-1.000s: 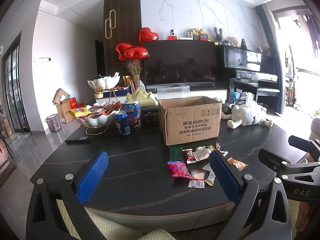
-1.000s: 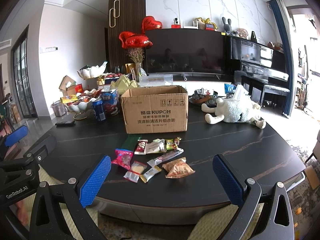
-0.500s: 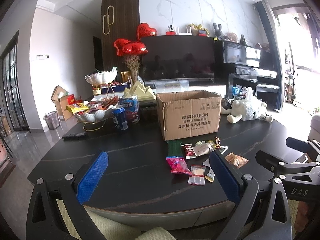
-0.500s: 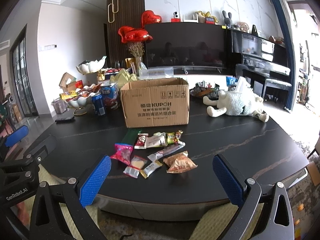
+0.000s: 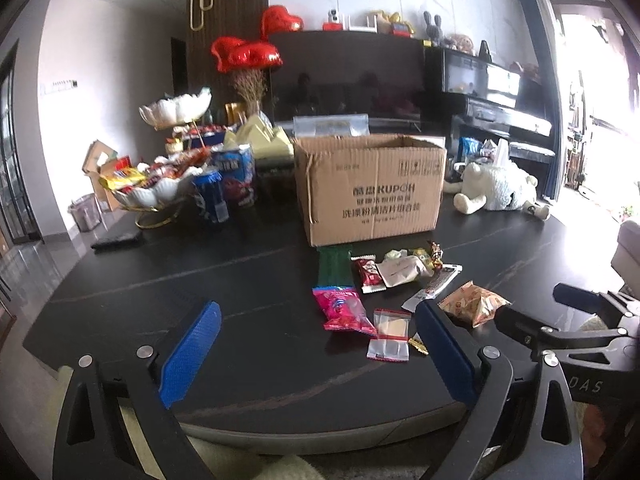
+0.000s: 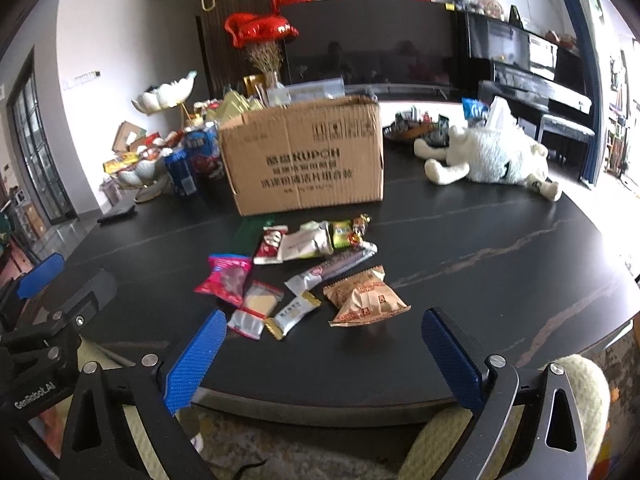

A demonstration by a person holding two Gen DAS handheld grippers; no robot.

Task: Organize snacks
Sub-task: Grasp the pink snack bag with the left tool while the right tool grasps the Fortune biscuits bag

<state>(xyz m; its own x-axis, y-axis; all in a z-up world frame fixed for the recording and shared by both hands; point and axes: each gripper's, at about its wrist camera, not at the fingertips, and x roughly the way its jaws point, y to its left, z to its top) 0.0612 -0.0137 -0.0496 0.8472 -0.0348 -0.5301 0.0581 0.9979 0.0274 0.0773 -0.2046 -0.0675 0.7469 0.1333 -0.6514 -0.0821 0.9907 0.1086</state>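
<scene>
- Two containers matter to me: the box (image 6: 304,156) stands open-topped on the table (image 6: 480,256), and I can't see inside it from either wrist.
- To its left a white shell bowl (image 5: 154,194) on a gold stand is heaped with wrapped sweets; a second shell bowl (image 5: 176,110) sits above it, contents hidden.
- My snacks (image 6: 304,268) lie loose on the table just in front of the box: a pink pack (image 6: 224,278), a tan pack (image 6: 364,300), a green pack (image 5: 335,266) touching the box's base, and small sachets between.
- My left gripper (image 5: 316,344) is spread wide and holds nothing; its right finger (image 5: 444,350) covers part of a sachet.
- My right gripper (image 6: 322,356) is likewise wide apart and empty, hovering at the near table edge, short of the snacks.
- Cans (image 5: 224,184) beside the bowl are blurred; I can't read them.
- A plush sheep (image 6: 492,158) lies right of the box.
</scene>
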